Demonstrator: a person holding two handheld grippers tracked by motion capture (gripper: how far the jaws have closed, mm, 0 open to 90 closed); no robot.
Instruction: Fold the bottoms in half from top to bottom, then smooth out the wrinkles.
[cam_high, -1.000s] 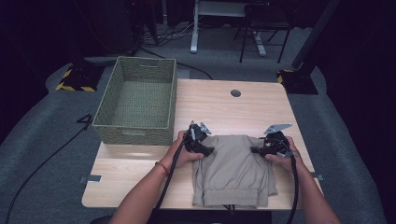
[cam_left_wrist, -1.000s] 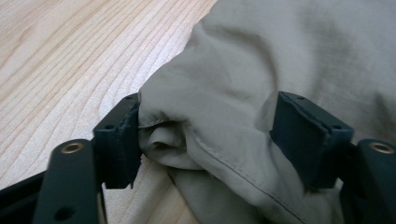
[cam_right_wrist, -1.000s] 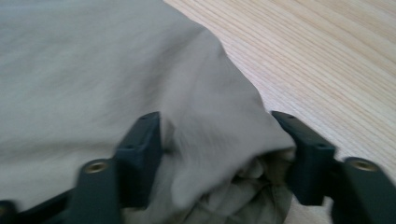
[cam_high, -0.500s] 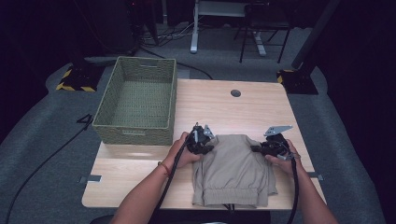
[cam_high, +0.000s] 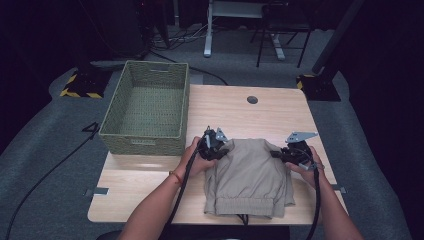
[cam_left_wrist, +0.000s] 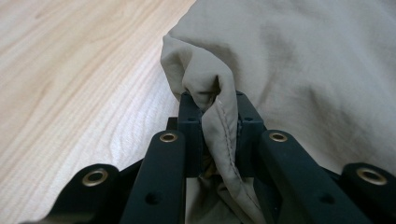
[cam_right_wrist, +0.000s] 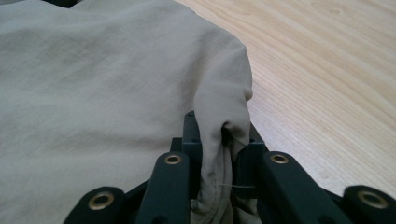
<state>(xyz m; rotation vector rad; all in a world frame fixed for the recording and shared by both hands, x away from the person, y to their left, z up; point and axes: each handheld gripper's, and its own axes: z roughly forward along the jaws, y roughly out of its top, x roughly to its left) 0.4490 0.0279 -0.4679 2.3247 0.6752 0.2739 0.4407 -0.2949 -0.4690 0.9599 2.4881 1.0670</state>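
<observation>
A folded khaki garment (cam_high: 247, 175) with an elastic waistband lies on the near half of the wooden table (cam_high: 240, 110). My left gripper (cam_high: 220, 146) is at its far left corner. In the left gripper view its jaws have just been closing, and the gripper (cam_left_wrist: 215, 100) is now shut on a pinched fold of the cloth (cam_left_wrist: 303, 70). My right gripper (cam_high: 279, 154) is at the far right corner. It too has just been closing and is shut (cam_right_wrist: 219, 122) on a bunched corner of the garment (cam_right_wrist: 93, 93). Both corners stand slightly lifted off the wood.
A green woven basket (cam_high: 142, 142), empty inside, stands on the table's left side, close beside my left hand. A round cable hole (cam_high: 252, 100) sits near the far edge. Bare wood lies beyond the garment and to its right.
Both hands have stayed at the garment's far corners, the left one edging slightly right onto the cloth. The garment and the basket have not shifted.
</observation>
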